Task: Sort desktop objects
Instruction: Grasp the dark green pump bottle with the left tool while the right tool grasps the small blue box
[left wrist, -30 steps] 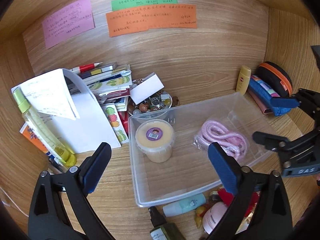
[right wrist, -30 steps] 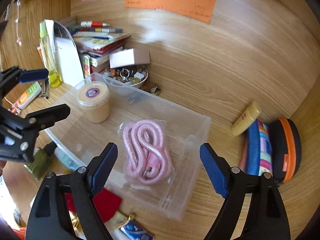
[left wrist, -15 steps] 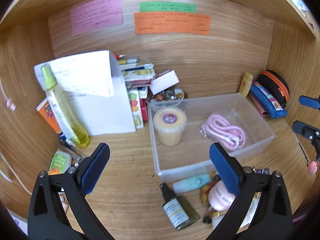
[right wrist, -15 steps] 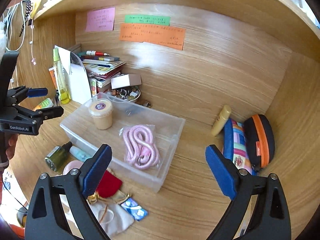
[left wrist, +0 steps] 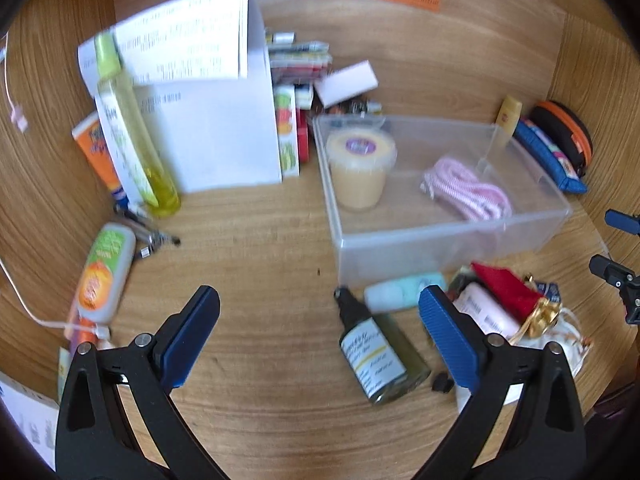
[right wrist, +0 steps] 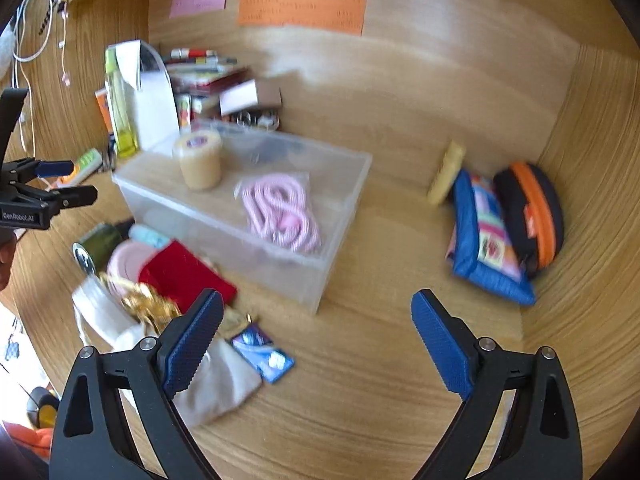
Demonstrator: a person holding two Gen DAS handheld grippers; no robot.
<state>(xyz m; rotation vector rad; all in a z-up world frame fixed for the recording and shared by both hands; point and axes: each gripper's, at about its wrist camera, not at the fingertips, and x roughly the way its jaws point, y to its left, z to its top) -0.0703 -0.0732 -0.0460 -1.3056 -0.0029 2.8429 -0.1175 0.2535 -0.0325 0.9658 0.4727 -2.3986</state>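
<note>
both tools have pulled back from the clear box (left wrist: 452,236), so the clutter on the bench (left wrist: 260,272) in front of it now shows. left tool (left wrist: 318,332) is spread wide and holds nothing, above a dark green spray bottle (left wrist: 378,354) lying between its fingers, with a pale teal tube (left wrist: 404,292) just beyond. right tool (right wrist: 316,338) is also spread and empty, a blue packet (right wrist: 264,354) near its left finger; a tub (right wrist: 198,160) and pink rope (right wrist: 280,210) sit in the box.
</note>
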